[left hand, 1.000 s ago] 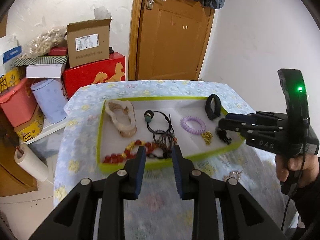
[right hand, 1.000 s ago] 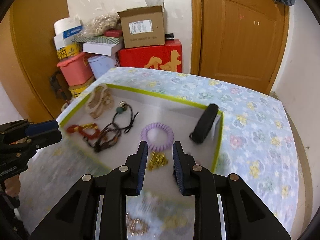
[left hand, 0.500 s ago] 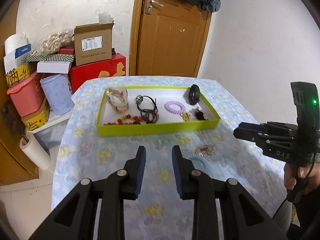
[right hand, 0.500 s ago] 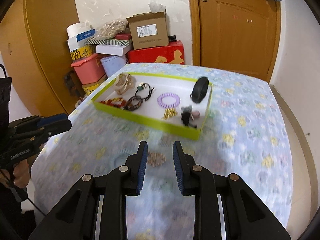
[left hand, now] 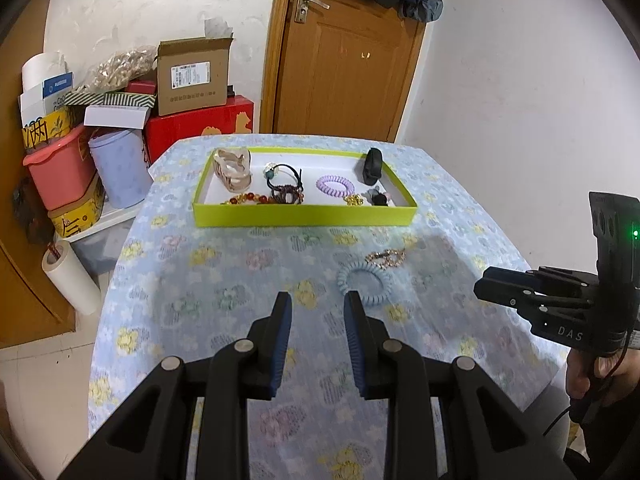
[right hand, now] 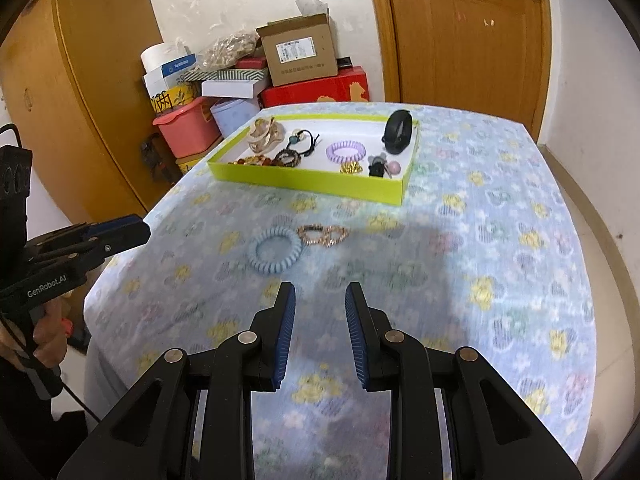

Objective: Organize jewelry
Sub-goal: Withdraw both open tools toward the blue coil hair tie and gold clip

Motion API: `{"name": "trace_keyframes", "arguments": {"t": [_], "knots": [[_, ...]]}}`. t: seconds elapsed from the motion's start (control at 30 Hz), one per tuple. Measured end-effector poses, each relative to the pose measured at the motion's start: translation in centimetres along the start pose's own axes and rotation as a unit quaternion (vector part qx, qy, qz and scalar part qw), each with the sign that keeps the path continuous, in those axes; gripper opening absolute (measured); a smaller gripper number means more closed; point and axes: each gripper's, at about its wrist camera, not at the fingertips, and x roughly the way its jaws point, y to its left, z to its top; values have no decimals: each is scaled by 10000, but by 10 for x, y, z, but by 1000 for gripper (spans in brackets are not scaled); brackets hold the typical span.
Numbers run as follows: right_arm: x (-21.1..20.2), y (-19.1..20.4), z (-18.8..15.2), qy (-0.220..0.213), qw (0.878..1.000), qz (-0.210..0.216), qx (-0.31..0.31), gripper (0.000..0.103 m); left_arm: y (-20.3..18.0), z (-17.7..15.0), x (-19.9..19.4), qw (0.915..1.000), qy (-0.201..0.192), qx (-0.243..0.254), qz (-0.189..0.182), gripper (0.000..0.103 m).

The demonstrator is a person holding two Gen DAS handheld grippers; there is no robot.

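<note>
Backing both grippers off the tray, both empty.

Pulling left gripper (left hand: 316,316) and right gripper (right hand: 320,308) away from tray (left hand: 304,216), which was right under the jaws a second ago; now hanging over bare tablecloth (right hand: 500,240), jaws apart, nothing between. Leaving blue coil tie (left hand: 364,282) and gold clip (left hand: 386,258) still out on the cloth, touching, well short of the tray. Probably lining up the next pick.

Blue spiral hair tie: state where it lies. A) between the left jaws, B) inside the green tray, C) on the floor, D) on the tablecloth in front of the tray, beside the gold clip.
D: the blue spiral hair tie lies on the tablecloth beside the gold clip, outside the green tray.
</note>
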Motion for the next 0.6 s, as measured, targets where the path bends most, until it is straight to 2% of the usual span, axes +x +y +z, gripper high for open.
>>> {"name": "trace_keyframes", "arguments": {"t": [0.27,0.6], "knots": [[1,0,-6,55,10000,41,24,27,-5,-6,5,9999,124,5,-5,28],[10,-5,-3,128,9999,50,20,27,-12,-1,30,9995,320,23,-80,28]]}}
